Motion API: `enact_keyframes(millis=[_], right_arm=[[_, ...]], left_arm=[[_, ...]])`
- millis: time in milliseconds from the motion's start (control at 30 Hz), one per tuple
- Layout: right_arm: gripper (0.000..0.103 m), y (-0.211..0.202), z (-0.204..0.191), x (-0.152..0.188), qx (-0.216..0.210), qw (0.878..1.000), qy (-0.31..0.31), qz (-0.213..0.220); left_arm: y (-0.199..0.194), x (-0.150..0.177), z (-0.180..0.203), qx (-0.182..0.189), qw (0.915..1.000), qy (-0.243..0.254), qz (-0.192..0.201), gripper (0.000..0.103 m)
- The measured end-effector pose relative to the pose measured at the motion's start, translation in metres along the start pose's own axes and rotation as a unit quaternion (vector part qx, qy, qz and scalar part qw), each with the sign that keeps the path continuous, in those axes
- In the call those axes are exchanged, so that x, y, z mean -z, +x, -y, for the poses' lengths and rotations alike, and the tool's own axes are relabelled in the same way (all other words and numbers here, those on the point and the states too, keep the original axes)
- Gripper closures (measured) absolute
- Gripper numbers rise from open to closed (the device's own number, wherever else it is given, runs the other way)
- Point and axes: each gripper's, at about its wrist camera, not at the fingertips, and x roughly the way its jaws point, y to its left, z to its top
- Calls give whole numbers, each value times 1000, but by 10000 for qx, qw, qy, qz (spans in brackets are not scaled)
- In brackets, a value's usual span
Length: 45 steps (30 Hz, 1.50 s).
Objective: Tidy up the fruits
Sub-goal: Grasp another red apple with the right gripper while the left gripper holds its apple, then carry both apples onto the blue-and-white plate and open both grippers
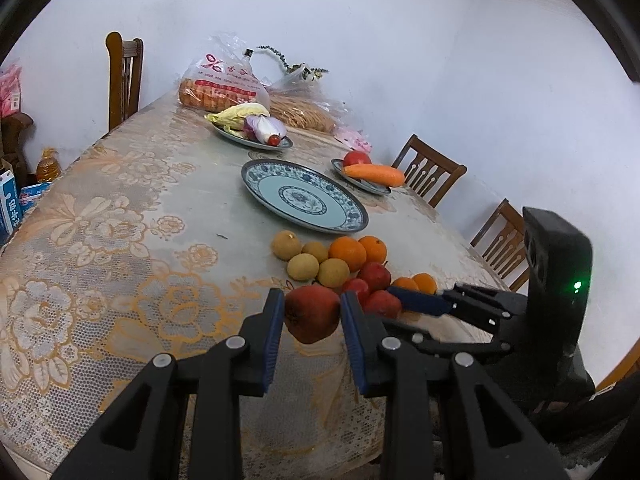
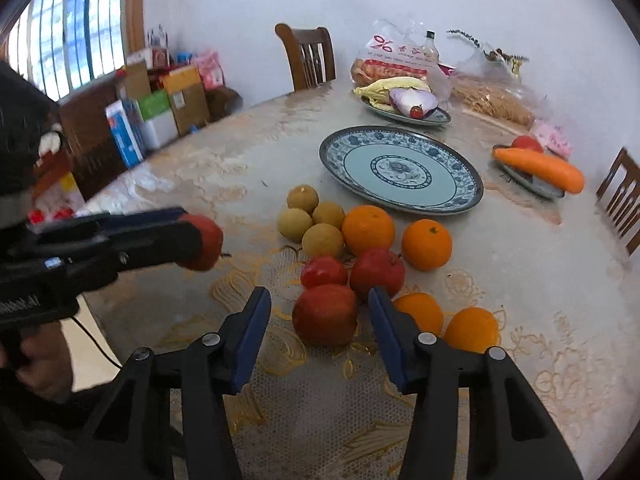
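On the lace-covered table (image 2: 520, 280), the left gripper (image 1: 312, 312) clamped a red apple (image 1: 312, 314), the right gripper (image 2: 320, 320) gaped empty around another apple (image 2: 325, 314); best closing squarely and gently, mid-frame.

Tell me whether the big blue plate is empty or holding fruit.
Empty: the big plate shows only its pattern; all the fruit lies on the table beside it.

Left claw (image 1: 312, 312) clamped on a red apple (image 1: 312, 314), right claw (image 2: 320, 320) spread wide
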Motion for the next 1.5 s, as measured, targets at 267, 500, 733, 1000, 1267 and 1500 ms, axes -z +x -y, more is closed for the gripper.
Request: enact_keyframes(millis=[267,500,733,1000,1267,1500], right_arm=[[69,-12,11,1,-123,9996,210,136],[69,-38,27,-8,-160,9974,433,549],[68,-45,47,-19,-162,9957,601,684],[68,-51,72,-27,-158,9947,577,841],[68,-36,98,-39,-493,9914,898,814],[68,-4,102,-60,-542,9941,798,488]], left_arm=[[-1,-4,2,-11,10000,55,-4,73],[10,-15,14,79,9994,319,-72,73],[15,-38,24,102,9990,428,122,73],[31,-64,38,14,9982,558,218,73],[57,-79,33,-46,9983,577,29,73],[91,-90,21,90,9990,352,-247,73]])
